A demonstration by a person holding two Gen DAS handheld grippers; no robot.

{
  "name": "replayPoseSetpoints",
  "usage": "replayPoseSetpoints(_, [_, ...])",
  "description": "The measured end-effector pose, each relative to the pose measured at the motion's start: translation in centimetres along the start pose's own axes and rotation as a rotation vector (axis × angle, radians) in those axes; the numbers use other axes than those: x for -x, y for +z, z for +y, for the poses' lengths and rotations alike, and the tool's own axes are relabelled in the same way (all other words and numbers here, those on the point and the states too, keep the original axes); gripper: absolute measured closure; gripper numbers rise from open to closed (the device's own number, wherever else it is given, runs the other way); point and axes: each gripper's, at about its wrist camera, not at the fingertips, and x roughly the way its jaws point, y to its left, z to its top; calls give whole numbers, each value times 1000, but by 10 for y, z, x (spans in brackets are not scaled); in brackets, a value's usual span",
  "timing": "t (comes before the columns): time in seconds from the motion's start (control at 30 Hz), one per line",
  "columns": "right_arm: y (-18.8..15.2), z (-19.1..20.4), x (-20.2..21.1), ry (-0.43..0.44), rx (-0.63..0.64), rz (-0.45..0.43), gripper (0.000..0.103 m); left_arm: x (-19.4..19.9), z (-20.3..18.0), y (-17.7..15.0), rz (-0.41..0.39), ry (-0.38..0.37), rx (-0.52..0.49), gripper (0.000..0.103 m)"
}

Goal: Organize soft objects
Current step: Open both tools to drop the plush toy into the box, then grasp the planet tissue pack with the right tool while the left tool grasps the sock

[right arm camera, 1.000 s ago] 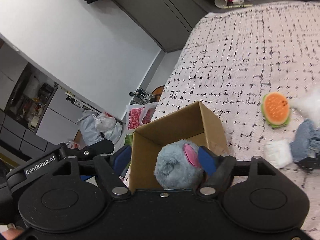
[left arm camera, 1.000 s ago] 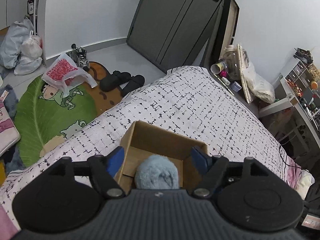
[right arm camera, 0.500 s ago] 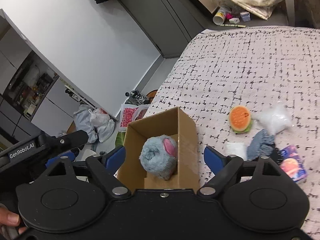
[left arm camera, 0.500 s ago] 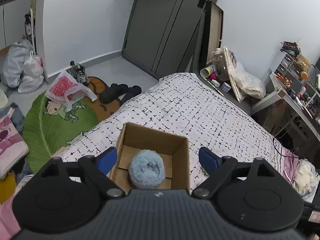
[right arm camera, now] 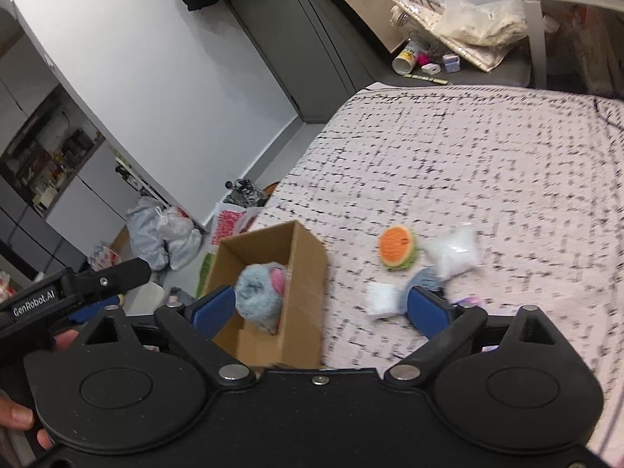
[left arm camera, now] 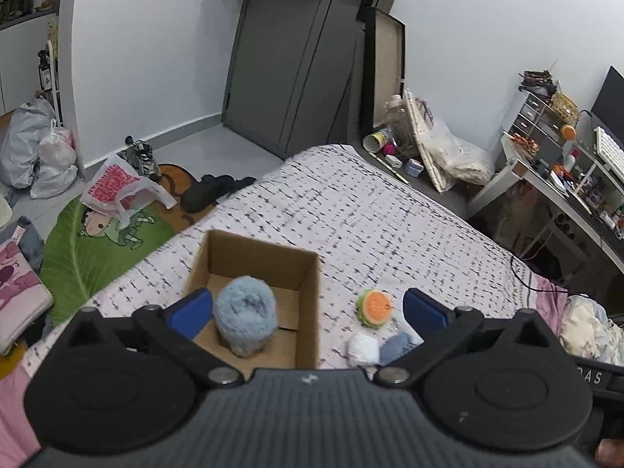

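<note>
A fluffy blue-grey plush toy (left arm camera: 245, 319) sits inside an open cardboard box (left arm camera: 308, 304) that rests on the bed (left arm camera: 351, 214), near the bed's edge. From the left wrist view the toy reads as a rounded ball of pale blue fur; from the right wrist view (right arm camera: 260, 296) a pink patch shows on its upper side, perhaps an ear or mouth, though the blur there leaves that unsettled. The box's flaps are out of sight and its near wall is cut off by the gripper bodies in both views.

Beside the box on the patterned bedcover lie more soft things: an orange-and-green round plush (left arm camera: 374, 307), a small white soft piece (left arm camera: 363, 348), a grey-blue fabric piece (left arm camera: 397, 347) and, in the right wrist view only, a white fluffy packet (right arm camera: 454, 253). Motion blur smears these in the right wrist view, and something pinkish behind the right-hand jaw is too hidden to name.

The left gripper (left arm camera: 308, 308) has its jaws wide and opening, hanging above the box with nothing pressed between them. The right gripper (right arm camera: 321, 308) likewise has its jaws wide and opening, holding nothing. Part of a hand (right arm camera: 15, 417) shows at the lower left edge of the right wrist view, mostly cut off.
</note>
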Motion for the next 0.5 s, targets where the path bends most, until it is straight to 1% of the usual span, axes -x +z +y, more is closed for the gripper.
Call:
replayPoseSetpoints(0.1, [-4, -9, 10, -20, 31, -3, 1, 1, -12, -7, 3, -4, -18, 0])
replayPoseSetpoints(0.2, [-9, -18, 13, -54, 47, 2, 0, 0, -23, -14, 13, 11, -35, 0])
replayPoseSetpoints(0.37, [-19, -31, 8, -56, 51, 18, 0, -4, -36, -24, 26, 15, -59, 0])
replayPoseSetpoints(0.47, [-25, -37, 2, -67, 66, 31, 0, -10, -46, -28, 55, 42, -82, 0])
replayPoseSetpoints(0.5, [-27, -41, 0, -62, 64, 37, 0, -12, -47, -30, 61, 35, -80, 0])
